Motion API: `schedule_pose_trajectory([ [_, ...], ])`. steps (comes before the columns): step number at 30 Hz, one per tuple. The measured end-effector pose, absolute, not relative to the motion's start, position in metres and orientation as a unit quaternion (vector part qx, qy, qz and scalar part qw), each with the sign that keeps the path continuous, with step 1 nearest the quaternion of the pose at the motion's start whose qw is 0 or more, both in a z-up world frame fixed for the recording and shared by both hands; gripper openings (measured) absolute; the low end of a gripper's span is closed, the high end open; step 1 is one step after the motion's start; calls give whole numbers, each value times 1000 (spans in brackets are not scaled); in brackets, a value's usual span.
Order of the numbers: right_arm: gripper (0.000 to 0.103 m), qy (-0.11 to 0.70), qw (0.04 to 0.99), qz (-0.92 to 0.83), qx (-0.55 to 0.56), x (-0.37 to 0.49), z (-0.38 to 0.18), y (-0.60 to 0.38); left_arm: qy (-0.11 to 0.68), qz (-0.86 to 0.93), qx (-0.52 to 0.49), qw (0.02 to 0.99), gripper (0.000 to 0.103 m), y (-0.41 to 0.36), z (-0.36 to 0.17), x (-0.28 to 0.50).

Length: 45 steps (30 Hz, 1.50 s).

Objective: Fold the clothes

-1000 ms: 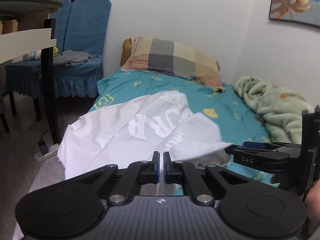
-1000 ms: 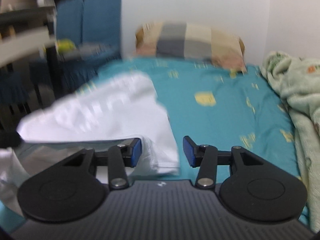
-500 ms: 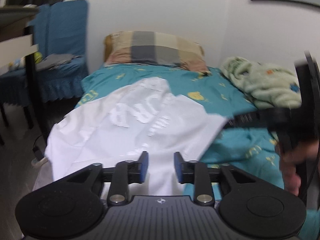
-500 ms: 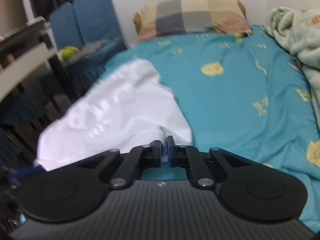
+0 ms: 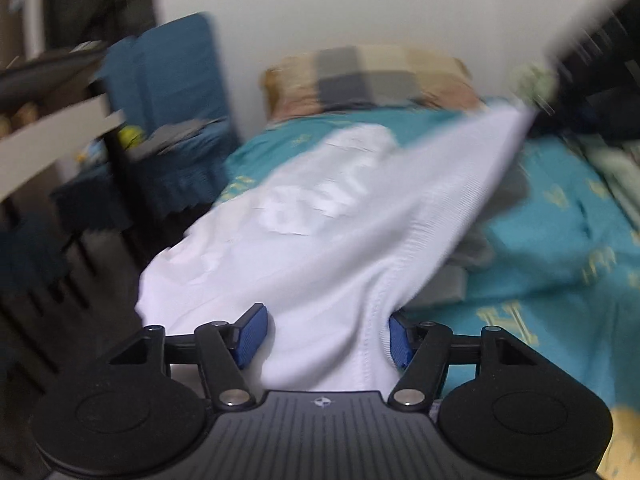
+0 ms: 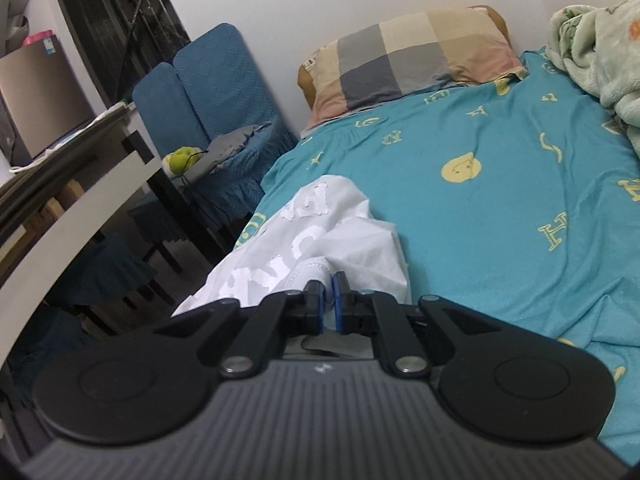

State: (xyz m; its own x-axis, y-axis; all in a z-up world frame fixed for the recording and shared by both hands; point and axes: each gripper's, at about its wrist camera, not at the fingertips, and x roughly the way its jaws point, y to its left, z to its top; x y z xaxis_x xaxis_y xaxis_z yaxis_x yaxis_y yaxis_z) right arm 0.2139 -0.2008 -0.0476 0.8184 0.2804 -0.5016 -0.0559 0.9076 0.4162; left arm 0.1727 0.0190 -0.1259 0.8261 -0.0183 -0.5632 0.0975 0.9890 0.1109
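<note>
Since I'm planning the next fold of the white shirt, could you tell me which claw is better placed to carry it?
Probably the right claw: it is shut on the white shirt. The left claw is open, with cloth merely lying between its pads.

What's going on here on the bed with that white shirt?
A person is folding a white shirt on a bed with a teal sheet, using a handheld claw in each hand. The right claw is shut on a hem of the shirt. The left claw is open, with shirt fabric lying between its fingers. The left view is motion-blurred, so things are mid-move. A checked pillow lies at the head of the bed.
</note>
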Motion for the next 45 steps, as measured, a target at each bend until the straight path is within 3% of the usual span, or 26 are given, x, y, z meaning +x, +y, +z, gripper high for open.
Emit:
schedule_pose_trajectory([
  [3,8,299,931,82,191,217,-58,-201,282,15,-5,959,58,52,-108,173],
  [6,10,314,928,79,183,221,-70,-199,275,21,-71,959,32,77,-92,171],
  [9,12,324,933,82,136,222,-83,-185,251,18,-95,963,15,86,-76,163],
  [12,27,323,941,65,70,220,-93,-170,215,15,-95,972,8,85,-60,149],
  [18,27,312,948,16,68,220,-106,-180,180,-5,-104,978,8,83,-42,138],
  [23,27,266,960,-3,90,217,-96,-192,232,11,-77,970,10,75,-59,149],
  [25,16,252,964,-2,86,215,-93,-192,263,19,-74,962,15,75,-69,157],
  [28,8,235,969,3,77,213,-85,-189,307,17,-77,948,22,75,-85,165],
  [37,6,214,975,15,62,204,-65,-176,364,26,-66,929,41,76,-105,162],
  [44,6,207,976,1,68,199,-62,-178,374,10,-66,925,42,57,-108,158],
  [45,6,208,976,-7,66,200,-63,-179,374,3,-60,925,37,53,-110,158],
])
